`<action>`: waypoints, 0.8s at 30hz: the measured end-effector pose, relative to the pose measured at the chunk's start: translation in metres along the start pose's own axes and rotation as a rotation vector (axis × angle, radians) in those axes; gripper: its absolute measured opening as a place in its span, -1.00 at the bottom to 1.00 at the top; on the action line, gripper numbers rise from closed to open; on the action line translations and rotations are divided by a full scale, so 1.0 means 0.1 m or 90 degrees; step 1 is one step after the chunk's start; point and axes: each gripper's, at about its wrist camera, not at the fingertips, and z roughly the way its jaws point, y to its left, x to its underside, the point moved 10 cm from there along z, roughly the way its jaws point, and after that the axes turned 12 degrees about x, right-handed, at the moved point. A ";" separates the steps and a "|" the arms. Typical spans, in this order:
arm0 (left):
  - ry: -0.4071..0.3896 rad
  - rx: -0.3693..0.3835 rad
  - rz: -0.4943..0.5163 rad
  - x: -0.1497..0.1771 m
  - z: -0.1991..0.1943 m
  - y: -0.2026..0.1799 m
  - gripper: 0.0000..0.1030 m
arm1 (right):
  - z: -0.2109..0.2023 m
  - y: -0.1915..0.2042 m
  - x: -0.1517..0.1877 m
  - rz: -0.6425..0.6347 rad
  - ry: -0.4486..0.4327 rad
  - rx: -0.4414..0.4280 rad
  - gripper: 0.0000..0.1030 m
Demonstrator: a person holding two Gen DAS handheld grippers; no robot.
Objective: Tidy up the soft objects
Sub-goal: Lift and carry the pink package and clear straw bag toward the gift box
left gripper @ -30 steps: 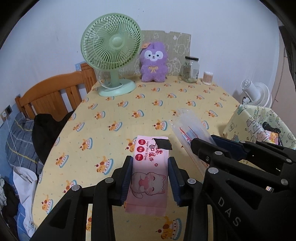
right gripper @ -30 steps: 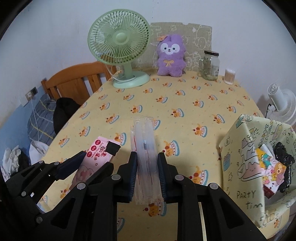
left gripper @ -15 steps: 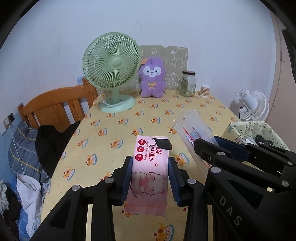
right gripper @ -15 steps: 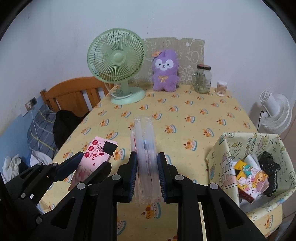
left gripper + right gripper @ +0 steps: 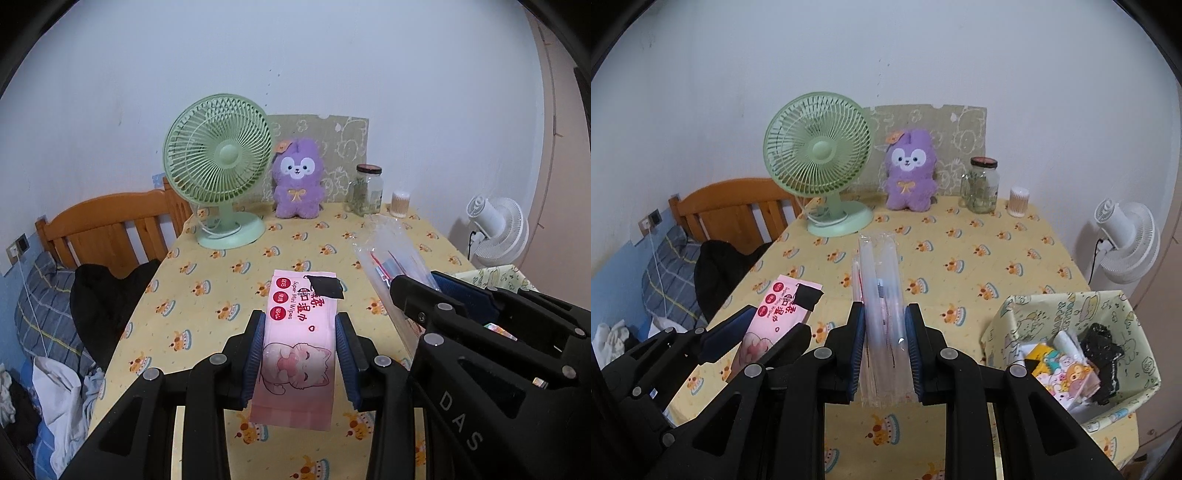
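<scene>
Both grippers have risen since a second ago: the table (image 5: 207,288) sits lower and smaller in each view, more wall shows above the green fan (image 5: 218,155), and the plush (image 5: 297,184), jar (image 5: 367,190) and swab tub (image 5: 400,204) at the far edge have slid down toward the middle of the picture. What I carry has kept its place between my fingers.

My left gripper (image 5: 300,350) is clamped on the pink wipes pack (image 5: 301,332), blue pads pressing its two long sides. The pack hangs clear of the cloth, its printed end with a black tab pointing away from me and its near end drooping below the fingers.

My right gripper (image 5: 884,347) is closed tight on the clear bag (image 5: 881,291), a long flat sleeve with thin red and dark things inside. It sticks out ahead of the pads, off the table. From the left view the bag (image 5: 388,254) slants up past the right gripper's black frame, just beside the wipes.

Low on the right, the patterned box (image 5: 1049,310) now shows its whole open top, where before only a corner of it was in view. Inside lie a black crumpled thing (image 5: 1102,354), cartoon-printed packs (image 5: 1067,376) and a white roll (image 5: 1069,343). A white fan (image 5: 1126,247) stands beyond the table's right edge; the wooden headboard (image 5: 735,206) and bedding lie to the left
</scene>
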 end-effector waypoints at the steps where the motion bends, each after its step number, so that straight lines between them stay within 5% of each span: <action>1: -0.004 0.002 0.000 -0.02 -0.01 -0.02 -0.26 | -0.01 -0.01 -0.01 0.001 -0.003 0.002 -0.51; 24: -0.032 0.030 0.034 -0.26 0.09 -0.60 -0.26 | -0.17 -0.67 -0.15 0.035 -0.040 0.049 -0.51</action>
